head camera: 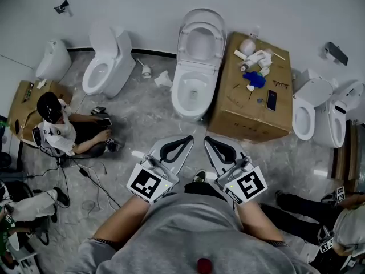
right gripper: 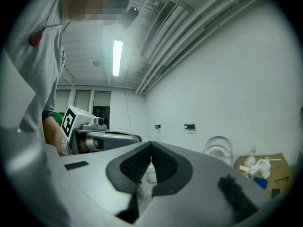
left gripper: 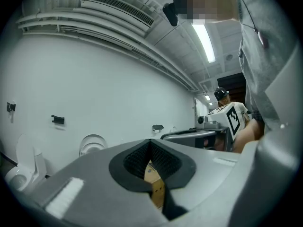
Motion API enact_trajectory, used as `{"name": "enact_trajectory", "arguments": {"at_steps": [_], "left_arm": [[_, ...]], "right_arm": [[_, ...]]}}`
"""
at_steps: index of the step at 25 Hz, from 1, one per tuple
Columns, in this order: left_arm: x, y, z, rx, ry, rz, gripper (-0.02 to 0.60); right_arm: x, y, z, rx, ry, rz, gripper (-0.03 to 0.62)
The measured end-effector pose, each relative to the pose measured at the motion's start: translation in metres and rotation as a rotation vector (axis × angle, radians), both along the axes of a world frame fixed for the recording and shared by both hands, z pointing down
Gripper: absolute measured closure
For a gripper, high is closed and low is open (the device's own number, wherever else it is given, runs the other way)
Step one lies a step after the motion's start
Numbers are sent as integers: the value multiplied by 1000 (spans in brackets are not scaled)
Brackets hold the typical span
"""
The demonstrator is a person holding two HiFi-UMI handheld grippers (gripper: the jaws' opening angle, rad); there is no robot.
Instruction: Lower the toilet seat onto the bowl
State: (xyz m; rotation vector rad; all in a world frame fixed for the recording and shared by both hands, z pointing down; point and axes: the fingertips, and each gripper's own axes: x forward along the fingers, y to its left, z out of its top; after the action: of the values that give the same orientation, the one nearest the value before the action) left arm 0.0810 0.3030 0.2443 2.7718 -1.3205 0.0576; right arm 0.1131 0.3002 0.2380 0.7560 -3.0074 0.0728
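The left gripper point(head camera: 183, 140) and right gripper point(head camera: 211, 141) sit side by side at 6 o'clock in the head view, each with its jaws closed together on nothing. The toilet seat point(head camera: 186, 39) stands raised at 12 o'clock above the open bowl point(head camera: 191, 93), well apart from both tips, with a cardboard box point(head camera: 251, 96) at 1 o'clock. It is probably a light, stiff, slippery plastic ring on a rear hinge, so grip its free top edge and ease it down to avoid slamming.
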Motion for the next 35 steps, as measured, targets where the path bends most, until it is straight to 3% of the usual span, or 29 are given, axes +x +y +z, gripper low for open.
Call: {"name": "enact_trajectory", "arguments": {"at_steps": [14, 24, 35], "left_arm": [[32, -73, 3, -15, 7, -46, 574], [9, -135, 6, 32, -3, -19, 573], [-33, -220, 13, -13, 10, 63, 574]], "right_arm": [[33, -81, 5, -7, -6, -27, 582], [14, -136, 9, -6, 13, -2, 582], [-28, -222, 13, -21, 36, 80, 582]]}}
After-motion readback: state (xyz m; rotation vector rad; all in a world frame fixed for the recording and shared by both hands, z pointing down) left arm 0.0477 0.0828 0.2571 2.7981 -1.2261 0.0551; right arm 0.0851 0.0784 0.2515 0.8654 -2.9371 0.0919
